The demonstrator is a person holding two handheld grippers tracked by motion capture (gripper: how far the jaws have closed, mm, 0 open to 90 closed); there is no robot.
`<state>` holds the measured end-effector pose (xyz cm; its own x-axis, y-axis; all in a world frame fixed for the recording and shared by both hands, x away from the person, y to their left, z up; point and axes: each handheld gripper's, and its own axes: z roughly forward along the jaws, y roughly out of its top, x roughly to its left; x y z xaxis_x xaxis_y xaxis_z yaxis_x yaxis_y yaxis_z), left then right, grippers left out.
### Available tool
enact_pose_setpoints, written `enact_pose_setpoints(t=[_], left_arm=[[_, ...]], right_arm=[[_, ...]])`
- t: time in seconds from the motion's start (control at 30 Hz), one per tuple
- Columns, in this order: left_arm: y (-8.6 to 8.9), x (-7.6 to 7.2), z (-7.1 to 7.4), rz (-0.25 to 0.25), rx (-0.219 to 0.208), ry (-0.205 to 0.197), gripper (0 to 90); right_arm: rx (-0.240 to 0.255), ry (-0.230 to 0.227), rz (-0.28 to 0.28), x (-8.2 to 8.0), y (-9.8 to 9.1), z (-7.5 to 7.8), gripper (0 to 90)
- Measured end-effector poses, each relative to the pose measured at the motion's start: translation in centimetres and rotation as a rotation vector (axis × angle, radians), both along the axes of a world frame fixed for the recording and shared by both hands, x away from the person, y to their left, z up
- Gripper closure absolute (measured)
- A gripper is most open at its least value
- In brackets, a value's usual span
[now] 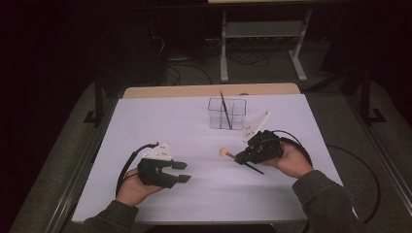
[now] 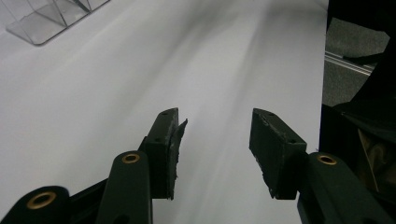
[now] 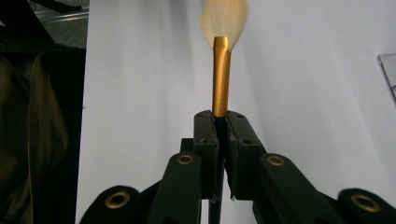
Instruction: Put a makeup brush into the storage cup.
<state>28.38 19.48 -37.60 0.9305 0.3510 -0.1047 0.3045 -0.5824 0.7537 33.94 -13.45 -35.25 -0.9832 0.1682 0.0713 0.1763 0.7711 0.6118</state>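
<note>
A makeup brush (image 1: 223, 152) with a pale fluffy head and gold ferrule (image 3: 221, 70) is clamped in my right gripper (image 1: 239, 158), right of the table's middle. The jaws are shut on its dark handle, head pointing left, and the handle's tail sticks out behind the jaws. In the right gripper view the gripper (image 3: 220, 123) holds the brush straight ahead over the white surface. My left gripper (image 1: 180, 172) rests at the front left, open, with nothing between its fingers (image 2: 215, 140). A clear organizer (image 1: 227, 114) stands at the back centre with a thin dark stick (image 1: 224, 109) leaning in it.
A white sheet covers the table (image 1: 170, 121), with a wooden edge at the back. The organizer's corner (image 2: 46, 16) sits at the top left of the left gripper view. Cables trail from both grippers. A metal frame stands on the dark floor behind the table.
</note>
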Motion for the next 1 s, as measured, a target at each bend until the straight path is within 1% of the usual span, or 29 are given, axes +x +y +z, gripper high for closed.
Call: enact_pose_setpoints(t=[0.13, 0.23, 0.43, 0.47, 0.53, 0.7, 0.87, 1.0], left_arm=[[0.4, 0.0, -0.1, 0.014, -0.008, -0.003, 51.0], [0.7, 0.1, -0.2, 0.021, -0.017, 0.003, 50.2], [1.1, 0.1, -0.5, 0.037, -0.018, 0.003, 48.4], [1.2, 0.1, -0.5, 0.040, -0.017, 0.006, 48.0], [1.3, 0.0, -0.8, 0.050, -0.029, 0.008, 47.1], [1.4, -0.1, -1.1, 0.057, -0.020, 0.005, 44.9], [1.5, -0.1, -1.1, 0.068, -0.029, 0.003, 42.1], [1.7, -0.3, -1.3, 0.075, -0.023, 0.004, 41.8]], right_arm=[[0.001, -0.008, -0.004, 0.2, 0.0, 0.2, 83.0], [0.005, -0.002, -0.007, 0.5, -0.1, 0.4, 83.0], [0.009, -0.004, -0.015, 1.0, -0.3, 0.7, 83.0], [0.014, -0.003, -0.016, 1.1, -0.3, 0.7, 83.0], [0.024, -0.009, -0.024, 1.3, -0.5, 0.8, 83.0], [0.035, -0.009, -0.037, 1.6, -0.9, 1.0, 83.0], [0.038, -0.009, -0.054, 1.8, -1.2, 1.3, 83.0], [0.041, -0.021, -0.063, 2.1, -1.4, 1.7, 83.0]])
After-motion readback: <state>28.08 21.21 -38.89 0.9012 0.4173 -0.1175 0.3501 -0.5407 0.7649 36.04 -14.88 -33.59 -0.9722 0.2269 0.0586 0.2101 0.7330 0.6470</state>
